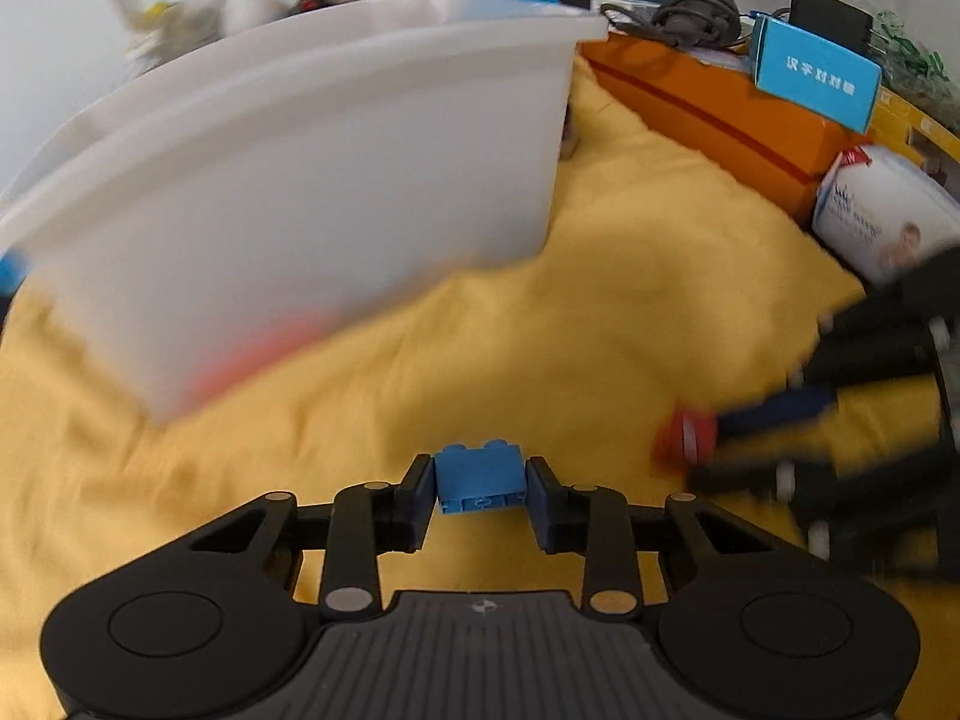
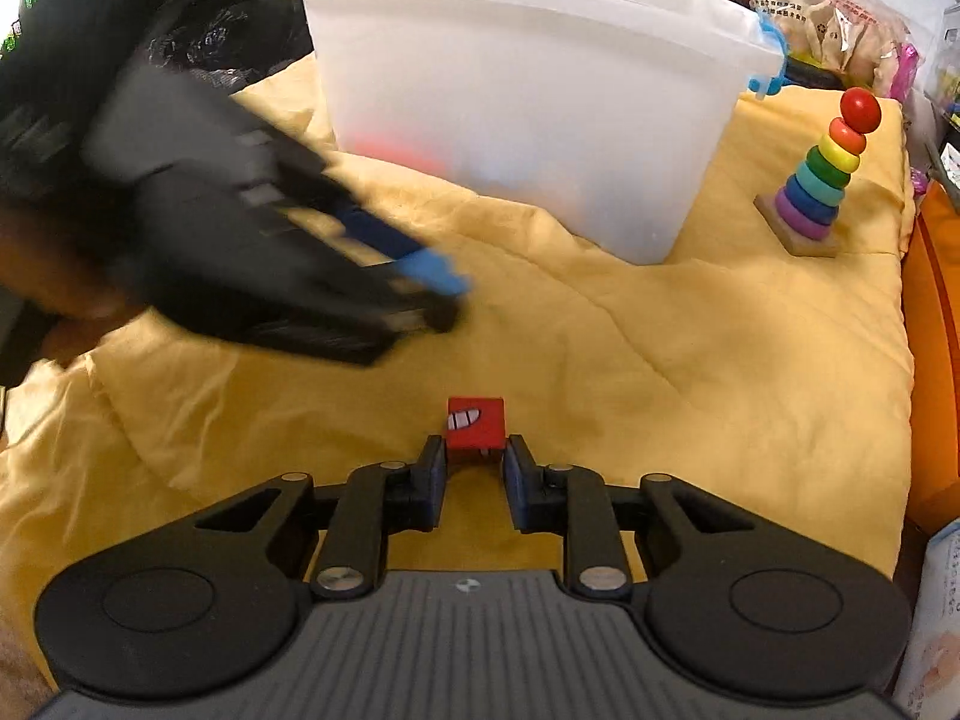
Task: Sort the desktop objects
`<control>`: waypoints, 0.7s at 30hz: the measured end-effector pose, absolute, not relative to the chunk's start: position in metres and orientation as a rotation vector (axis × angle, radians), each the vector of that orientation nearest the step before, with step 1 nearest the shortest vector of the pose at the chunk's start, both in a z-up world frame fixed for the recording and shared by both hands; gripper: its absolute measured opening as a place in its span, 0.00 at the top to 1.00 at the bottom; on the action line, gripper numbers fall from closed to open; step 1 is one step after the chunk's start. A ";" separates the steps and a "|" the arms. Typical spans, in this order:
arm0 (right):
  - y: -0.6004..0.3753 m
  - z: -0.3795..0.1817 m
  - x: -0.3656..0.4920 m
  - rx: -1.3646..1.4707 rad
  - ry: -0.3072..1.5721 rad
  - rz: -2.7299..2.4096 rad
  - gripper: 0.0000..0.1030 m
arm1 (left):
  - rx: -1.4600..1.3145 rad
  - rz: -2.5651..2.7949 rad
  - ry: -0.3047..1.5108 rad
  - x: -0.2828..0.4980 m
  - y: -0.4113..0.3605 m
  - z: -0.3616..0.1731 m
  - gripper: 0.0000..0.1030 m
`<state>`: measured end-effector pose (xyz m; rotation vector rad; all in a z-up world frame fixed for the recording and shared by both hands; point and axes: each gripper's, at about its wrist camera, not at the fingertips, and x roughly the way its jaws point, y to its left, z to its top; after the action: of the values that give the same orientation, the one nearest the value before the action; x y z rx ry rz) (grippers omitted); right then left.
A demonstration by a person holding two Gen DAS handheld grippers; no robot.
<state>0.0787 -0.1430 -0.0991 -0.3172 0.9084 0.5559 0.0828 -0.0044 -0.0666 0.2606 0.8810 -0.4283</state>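
Note:
My left gripper (image 1: 479,483) is shut on a blue toy brick (image 1: 479,477) and holds it above the yellow cloth (image 1: 600,312). My right gripper (image 2: 474,456) is shut on a red cube with a printed grin (image 2: 475,427). A white translucent bin (image 1: 312,180) stands ahead of the left gripper, with something red and blurred showing through its wall. The same bin (image 2: 528,90) is ahead of the right gripper. The left gripper with its blue brick (image 2: 432,273) shows blurred in the right wrist view. The right gripper with the red cube (image 1: 687,435) shows blurred in the left wrist view.
A rainbow ring stacker (image 2: 822,174) stands on the cloth right of the bin. An orange box (image 1: 720,114), a blue carton (image 1: 816,75) and a white wipes pack (image 1: 882,216) line the far right side. Snack bags (image 2: 834,18) and clutter lie behind the bin.

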 end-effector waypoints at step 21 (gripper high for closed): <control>-0.134 -0.100 0.074 -0.321 0.880 0.509 0.64 | 0.250 -0.292 0.818 0.035 0.010 -0.069 0.51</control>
<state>0.0735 -0.1344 -0.1005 -0.3206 0.8796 0.5093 0.0351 0.0102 -0.0692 0.2504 0.8185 -0.2924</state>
